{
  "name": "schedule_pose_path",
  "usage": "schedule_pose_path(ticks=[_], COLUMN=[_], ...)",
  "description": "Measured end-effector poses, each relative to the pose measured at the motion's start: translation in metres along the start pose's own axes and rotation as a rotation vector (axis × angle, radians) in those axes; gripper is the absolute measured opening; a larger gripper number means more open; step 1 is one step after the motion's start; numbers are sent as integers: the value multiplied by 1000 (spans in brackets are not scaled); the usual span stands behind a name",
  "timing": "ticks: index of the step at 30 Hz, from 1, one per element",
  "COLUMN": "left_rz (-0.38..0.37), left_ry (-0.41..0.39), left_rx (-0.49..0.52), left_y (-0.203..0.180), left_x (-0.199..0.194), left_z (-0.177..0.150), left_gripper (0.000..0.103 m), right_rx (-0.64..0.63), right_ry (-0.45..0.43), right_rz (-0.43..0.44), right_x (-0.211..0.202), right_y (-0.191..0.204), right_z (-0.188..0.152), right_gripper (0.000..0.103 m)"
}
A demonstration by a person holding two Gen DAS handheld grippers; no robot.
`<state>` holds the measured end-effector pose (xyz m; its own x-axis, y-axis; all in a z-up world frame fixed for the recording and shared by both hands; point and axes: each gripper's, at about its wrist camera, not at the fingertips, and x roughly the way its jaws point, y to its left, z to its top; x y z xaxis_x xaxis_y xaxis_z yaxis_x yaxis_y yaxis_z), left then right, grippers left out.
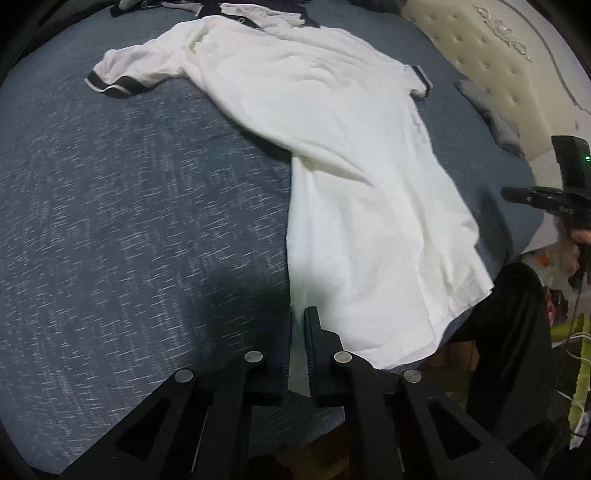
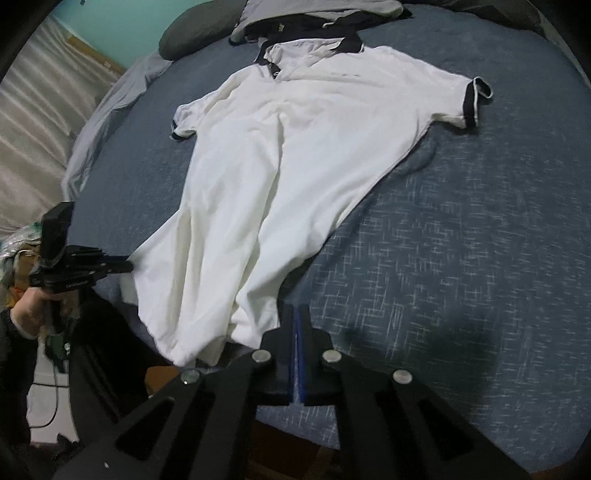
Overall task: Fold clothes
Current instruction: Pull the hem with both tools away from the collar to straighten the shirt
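A white polo shirt (image 1: 332, 147) with dark collar and sleeve cuffs lies spread on the blue bed (image 1: 129, 221), collar at the far end and hem toward me. It also shows in the right wrist view (image 2: 277, 166). My left gripper (image 1: 298, 321) is shut on the shirt's hem at its left corner, with white cloth between the fingers. My right gripper (image 2: 295, 314) is shut right beside the hem's right corner; whether cloth is pinched there I cannot tell. The left gripper shows from the side in the right wrist view (image 2: 122, 266), at the hem's other corner.
Grey and dark clothes (image 2: 321, 14) are piled at the far end of the bed (image 2: 461, 258), next to a dark pillow (image 2: 199, 33). A tufted cream headboard (image 1: 498, 55) stands on the right. The near bed edge drops to a cluttered floor (image 1: 569, 295).
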<state>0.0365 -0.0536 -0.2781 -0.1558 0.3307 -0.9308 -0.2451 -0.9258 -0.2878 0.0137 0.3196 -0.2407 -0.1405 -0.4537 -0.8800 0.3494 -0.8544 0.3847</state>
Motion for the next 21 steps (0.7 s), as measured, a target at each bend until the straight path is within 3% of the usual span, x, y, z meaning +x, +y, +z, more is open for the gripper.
schedule_pose_path(ticks=[5,7,8,14,15,16,18,21], left_rz=[11,15,15,28,30,31,33,32], left_ry=[-10,-20,-24,-49,-55,-59,-67,-85], left_rx=[-16,-17,-19,-37,-43,-48,-54,-65], left_y=[11,6,6,10,15,16,19,21], left_x=[-3,-6,-8,-20,-24,-25,-27,-30], left_z=[-4,0,0,-2,-3,-3,-4,-4], left_gripper=[8,8,8,8,8,8,8,8], right_rx=[29,27,22,-52,-57,-60,-73,-90], right_ry=[64,92,98,140,145,149,148,127], right_rz=[29,38,41,34,30,34,27,16], right_x=[29,43,48,80,84,87,91,85], right_y=[7,13,16,36,38,39,42,44], right_z=[-3,-4,-4,-2,-3,-4,-5,-6], right_gripper=[8,40,41,41,38,26,12,7])
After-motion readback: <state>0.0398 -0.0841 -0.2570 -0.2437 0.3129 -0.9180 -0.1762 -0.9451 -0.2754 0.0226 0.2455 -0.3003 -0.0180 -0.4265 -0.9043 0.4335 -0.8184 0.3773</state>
